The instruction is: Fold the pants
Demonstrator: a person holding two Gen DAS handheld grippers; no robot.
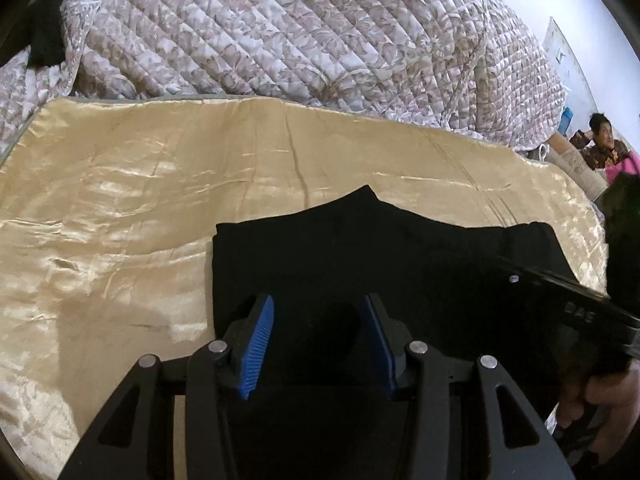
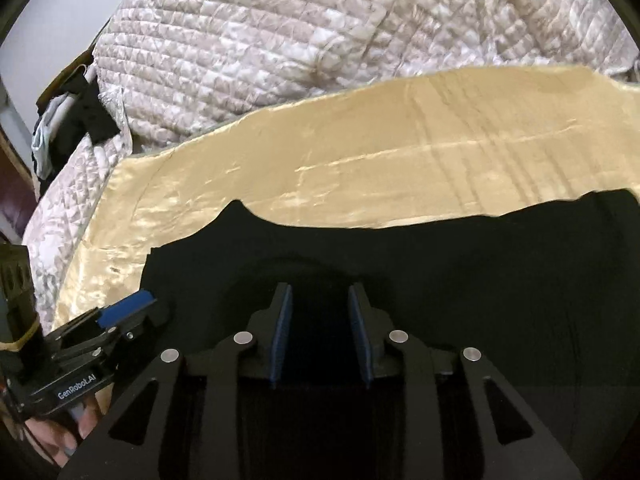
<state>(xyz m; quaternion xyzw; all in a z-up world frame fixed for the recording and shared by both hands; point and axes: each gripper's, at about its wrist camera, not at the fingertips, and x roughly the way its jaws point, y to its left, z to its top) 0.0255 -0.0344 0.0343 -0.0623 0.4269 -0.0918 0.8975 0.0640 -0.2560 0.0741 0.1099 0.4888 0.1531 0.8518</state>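
Black pants lie flat on a shiny gold cloth, folded into a compact shape with a peaked far edge. My left gripper is open just above the near part of the pants, nothing between its blue pads. In the right wrist view the pants fill the lower half. My right gripper is open over them and empty. The left gripper shows at the left edge of that view, by the pants' left side. The right gripper's black body shows at the right of the left wrist view.
A quilted floral bedspread is bunched up behind the gold cloth. A pile of dark clothes lies at the far left. A person sits at the far right by a white wall.
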